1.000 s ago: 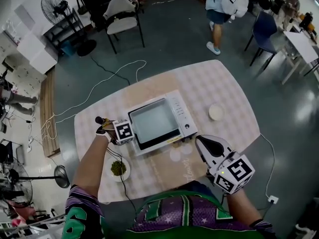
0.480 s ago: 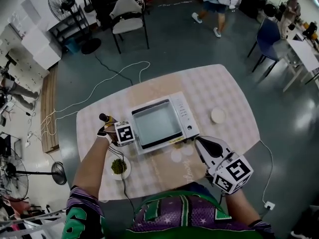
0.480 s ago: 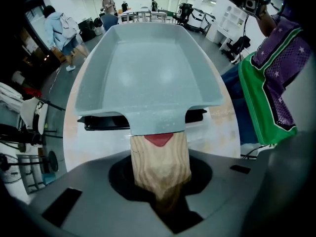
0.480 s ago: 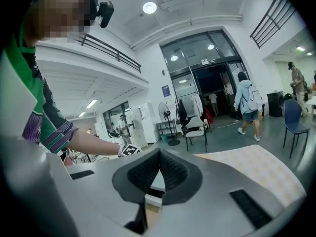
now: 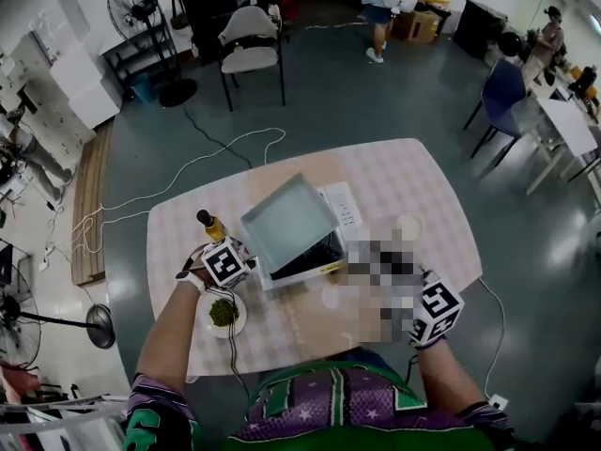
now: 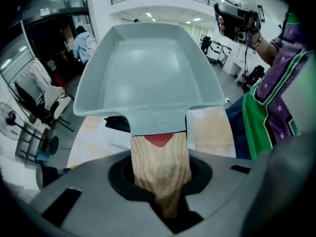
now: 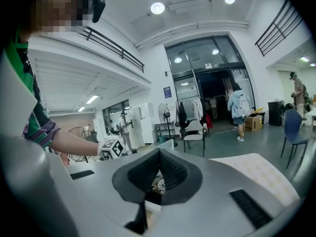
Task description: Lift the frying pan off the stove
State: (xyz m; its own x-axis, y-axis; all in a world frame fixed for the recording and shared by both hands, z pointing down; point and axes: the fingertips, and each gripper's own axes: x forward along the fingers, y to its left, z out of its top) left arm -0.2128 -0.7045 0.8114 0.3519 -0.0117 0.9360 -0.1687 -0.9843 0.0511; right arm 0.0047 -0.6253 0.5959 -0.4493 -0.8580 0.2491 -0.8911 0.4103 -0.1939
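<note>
Left hand-held gripper [image 6: 160, 194] on wooden handle [image 6: 160, 157]

One pan [image 5: 286, 224], one stove [image 5: 340, 207], one bottle [image 5: 210, 225], two plates [image 5: 237, 323]

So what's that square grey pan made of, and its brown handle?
The square grey frying pan is probably metal with a matte, non-stick style coating. Its surface is dull grey with tiny pale flecks, and its walls are thin and smooth. The light brown handle looks like wood, or maybe a wood-print finish. It shows pale grain lines, but the pictures can't settle which.
</note>
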